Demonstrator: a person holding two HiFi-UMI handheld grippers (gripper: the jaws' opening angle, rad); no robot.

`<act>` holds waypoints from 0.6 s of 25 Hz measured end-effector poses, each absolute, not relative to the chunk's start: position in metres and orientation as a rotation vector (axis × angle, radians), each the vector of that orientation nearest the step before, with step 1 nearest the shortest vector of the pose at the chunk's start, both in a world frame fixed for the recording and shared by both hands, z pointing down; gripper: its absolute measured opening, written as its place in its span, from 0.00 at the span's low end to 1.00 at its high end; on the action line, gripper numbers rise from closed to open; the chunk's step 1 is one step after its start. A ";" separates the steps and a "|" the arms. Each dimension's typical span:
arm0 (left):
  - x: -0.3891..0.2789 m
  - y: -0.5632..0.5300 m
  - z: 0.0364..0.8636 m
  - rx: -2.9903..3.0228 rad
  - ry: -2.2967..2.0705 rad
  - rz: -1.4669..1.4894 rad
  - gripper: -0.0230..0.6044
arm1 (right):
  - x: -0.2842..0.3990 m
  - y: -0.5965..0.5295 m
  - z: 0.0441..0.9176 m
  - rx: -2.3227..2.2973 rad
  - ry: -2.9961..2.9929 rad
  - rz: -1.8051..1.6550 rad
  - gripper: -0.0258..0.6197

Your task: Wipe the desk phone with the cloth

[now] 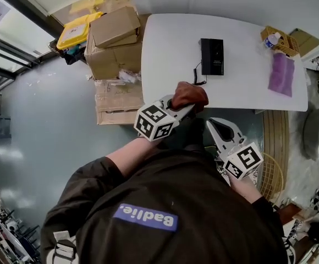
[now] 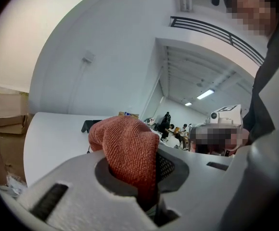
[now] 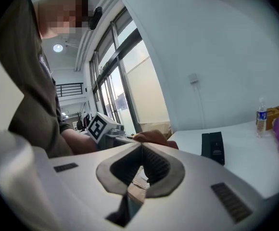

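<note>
Left tool [image 1: 186, 108]: closed on a rust-red knitted cloth [image 2: 125, 148]; the cloth bulges out in a bundle in front of the jaws.
Right tool [image 3: 140, 150]: jaws pressed together with nothing between them; it is held low, close to the person's body and off the tabletop edge.
Task's thing: the black rectangular desk phone [image 1: 212, 56] lies flat on the white rounded tabletop [image 1: 165, 43], toward the far side. Its thin black cord [image 1: 197, 76] curls toward the near edge.
Cloth and phone: the cloth hangs over the near edge of the tabletop and does not touch the phone; the end of the cord lies between them.
Done: the cloth is gripped and faces the phone.
Left: judging from the gap, no wiping contact is made yet, so the whole phone surface waits for the cloth.
Next move, as a judgement: the left tool needs to go forward and down onto the phone; the light phone may slide, so the right tool could steady it.
Other things: a purple sheet [image 1: 281, 73] and a clear plastic bottle [image 1: 272, 39] at the right end of the tabletop; brown cardboard boxes [image 1: 113, 43] beside the left end.
Writing: none can be read on the phone or the boxes, and the bottle's label is too small. The tools' cubes carry only black-and-white square patterns.
</note>
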State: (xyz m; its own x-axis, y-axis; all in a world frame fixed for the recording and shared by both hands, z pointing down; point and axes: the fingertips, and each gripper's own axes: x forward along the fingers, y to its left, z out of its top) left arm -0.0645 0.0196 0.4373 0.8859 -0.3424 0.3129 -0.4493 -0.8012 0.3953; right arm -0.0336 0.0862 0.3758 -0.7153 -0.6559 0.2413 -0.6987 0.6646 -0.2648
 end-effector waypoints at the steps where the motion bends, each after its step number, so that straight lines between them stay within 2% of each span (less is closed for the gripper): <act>1: -0.071 0.025 0.429 2.592 -0.576 0.293 0.11 | -0.038 0.090 0.374 1.133 -2.747 0.514 0.09; 8: -0.102 0.032 0.377 2.643 -0.625 0.194 0.11 | -0.054 0.101 0.358 1.113 -2.762 0.472 0.09; 15: -0.098 0.035 0.332 2.706 -0.710 0.118 0.11 | -0.046 0.092 0.346 1.005 -2.806 0.412 0.09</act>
State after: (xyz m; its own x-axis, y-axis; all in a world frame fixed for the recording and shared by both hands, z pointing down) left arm -0.0977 0.0345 0.3321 0.8718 -0.4616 0.1639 -0.4898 -0.8174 0.3033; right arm -0.0459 0.0915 0.3462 -0.7690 -0.6021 0.2145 -0.6384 0.7405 -0.2099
